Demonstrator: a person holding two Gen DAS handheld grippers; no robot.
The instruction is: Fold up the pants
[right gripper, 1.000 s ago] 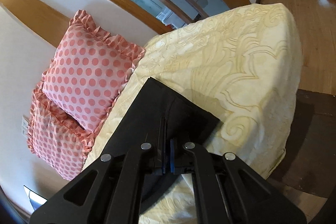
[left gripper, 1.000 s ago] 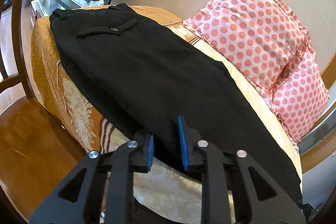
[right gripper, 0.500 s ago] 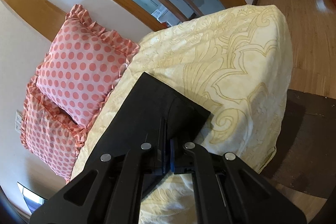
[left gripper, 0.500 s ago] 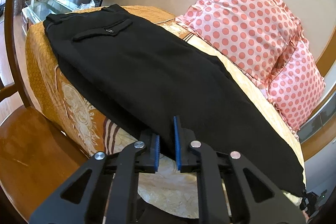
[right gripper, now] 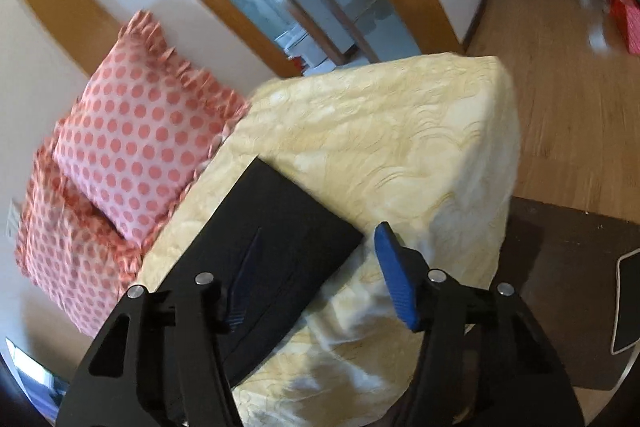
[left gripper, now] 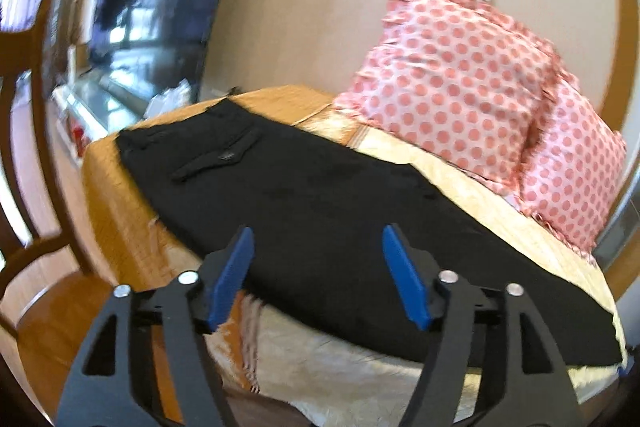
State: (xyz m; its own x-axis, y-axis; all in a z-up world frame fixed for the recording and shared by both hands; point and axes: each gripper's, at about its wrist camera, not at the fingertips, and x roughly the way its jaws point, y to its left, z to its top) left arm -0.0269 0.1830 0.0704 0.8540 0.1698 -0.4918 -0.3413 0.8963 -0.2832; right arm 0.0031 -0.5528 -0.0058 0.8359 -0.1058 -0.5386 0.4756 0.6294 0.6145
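1. Two grippers are under my control, and both stand released. The left gripper [left gripper: 318, 273] has its blue pads spread wide with nothing between them; the right gripper [right gripper: 316, 273] is likewise parted and holds nothing.

2. The black cloth pants [left gripper: 320, 227] lie flat along the bed with the cream and gold patterned bedspread [left gripper: 500, 211]. The waistband and a back pocket sit at the far left in the left wrist view, and the legs run toward the near right. I judge they were laid lengthwise, one leg over the other, so that the next fold can be made across their length.

3. In the left wrist view, the near edge of the pants, around mid-length, lies just beyond the left gripper's tips. The cloth crosses the gap between the pads, but neither pad appears to touch it.

4. In the right wrist view, the squared leg hem [right gripper: 288, 223] lies on the bedspread, just ahead of the right gripper's left pad. The right pad hangs over bare bedspread, apart from the cloth.

5. Two pink pillows with red dots and frilled edges [left gripper: 472, 83] lean against the far wall, beside the pants but clear of them.

6. Both views are blurred, so fine contact cannot be confirmed.
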